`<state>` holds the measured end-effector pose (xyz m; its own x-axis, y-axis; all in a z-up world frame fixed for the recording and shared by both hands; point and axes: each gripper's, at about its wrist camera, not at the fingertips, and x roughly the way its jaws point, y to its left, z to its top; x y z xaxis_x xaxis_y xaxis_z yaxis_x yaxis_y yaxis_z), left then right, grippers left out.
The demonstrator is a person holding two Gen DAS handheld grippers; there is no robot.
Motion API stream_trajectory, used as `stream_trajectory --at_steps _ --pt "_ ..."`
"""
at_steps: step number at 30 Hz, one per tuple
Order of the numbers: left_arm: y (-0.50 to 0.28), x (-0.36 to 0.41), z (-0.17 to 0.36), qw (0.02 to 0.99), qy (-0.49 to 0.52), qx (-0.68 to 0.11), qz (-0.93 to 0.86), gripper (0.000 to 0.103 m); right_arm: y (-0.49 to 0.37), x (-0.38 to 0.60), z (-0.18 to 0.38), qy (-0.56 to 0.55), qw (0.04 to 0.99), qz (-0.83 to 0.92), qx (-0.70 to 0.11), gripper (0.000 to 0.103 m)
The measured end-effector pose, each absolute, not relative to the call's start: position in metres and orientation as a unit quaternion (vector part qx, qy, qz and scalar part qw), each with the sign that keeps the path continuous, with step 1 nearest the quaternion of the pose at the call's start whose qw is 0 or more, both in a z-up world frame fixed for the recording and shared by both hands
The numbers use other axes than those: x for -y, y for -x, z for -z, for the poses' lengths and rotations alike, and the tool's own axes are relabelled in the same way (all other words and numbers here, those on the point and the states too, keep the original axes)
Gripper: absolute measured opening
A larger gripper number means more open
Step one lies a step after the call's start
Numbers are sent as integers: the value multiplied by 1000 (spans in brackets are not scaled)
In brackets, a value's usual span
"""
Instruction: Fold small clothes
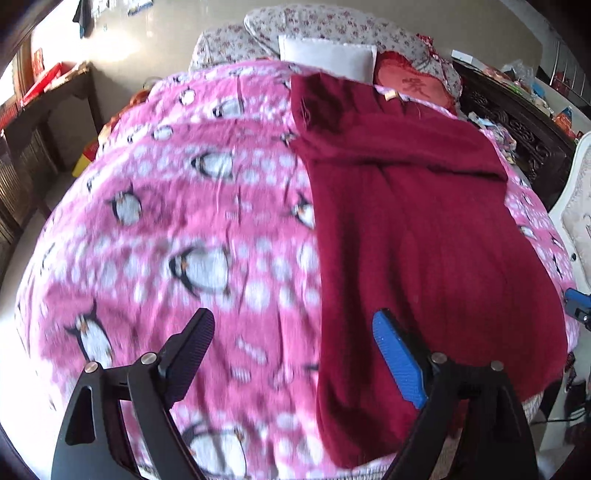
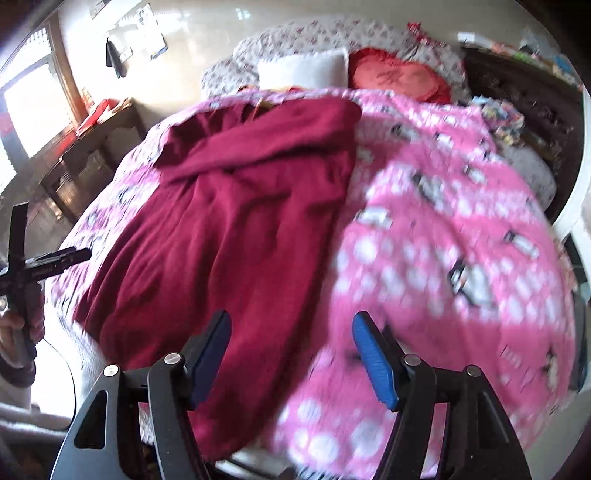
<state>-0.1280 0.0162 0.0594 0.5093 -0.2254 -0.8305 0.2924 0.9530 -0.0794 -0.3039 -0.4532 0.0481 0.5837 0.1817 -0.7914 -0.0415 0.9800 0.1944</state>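
A dark red knit garment (image 1: 413, 229) lies spread lengthwise on a pink penguin-print blanket (image 1: 184, 221), its far end folded over. In the right wrist view the garment (image 2: 229, 229) lies on the left half of the blanket (image 2: 443, 240). My left gripper (image 1: 293, 328) is open and empty, hovering above the garment's near left edge. My right gripper (image 2: 291, 332) is open and empty above the garment's near right edge. The left gripper also shows at the left edge of the right wrist view (image 2: 44, 266).
A white pillow (image 1: 325, 59), a red heart cushion (image 1: 413, 85) and floral bedding (image 1: 332, 26) lie at the head of the bed. A dark wooden table (image 1: 48, 110) stands to the left, a dark carved cabinet (image 1: 517, 122) to the right.
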Motion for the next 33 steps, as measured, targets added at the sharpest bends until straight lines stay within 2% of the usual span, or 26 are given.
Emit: stream_trajectory --at_steps 9,11,12,15,16,17,18,19,20,27,30,33 --pt "148 -1 -28 827 -44 -529 183 87 317 437 -30 -112 870 -128 -463 73" --pt "150 3 -21 826 -44 -531 181 90 318 431 -26 -117 864 -146 -467 67" --pt "151 5 -20 831 -47 -524 180 90 318 426 -21 -123 858 -160 -472 60" --pt "153 7 -19 836 -53 -516 181 90 318 413 -13 -85 865 -158 -468 57" --pt "154 8 -20 835 -55 -515 187 81 318 412 -14 -76 867 -157 -466 48" --pt "154 8 -22 833 -57 -513 200 58 319 414 -19 -74 869 -158 -463 40" --pt "155 8 -26 831 -60 -512 211 43 319 419 -24 -87 870 -166 -457 18" --pt "155 9 -30 827 -61 -514 219 20 318 423 -28 -102 869 -174 -453 13" --pt "154 9 -33 825 -58 -516 225 13 317 428 -32 -120 867 -186 -446 12" --pt "127 2 -81 830 -13 -491 266 12 291 446 -84 -197 883 -239 -353 9" --pt "99 1 -115 852 0 -455 258 3 258 456 -109 -205 901 -223 -311 9" --pt "62 5 -144 869 18 -429 245 3 221 467 -125 -212 913 -202 -285 9"
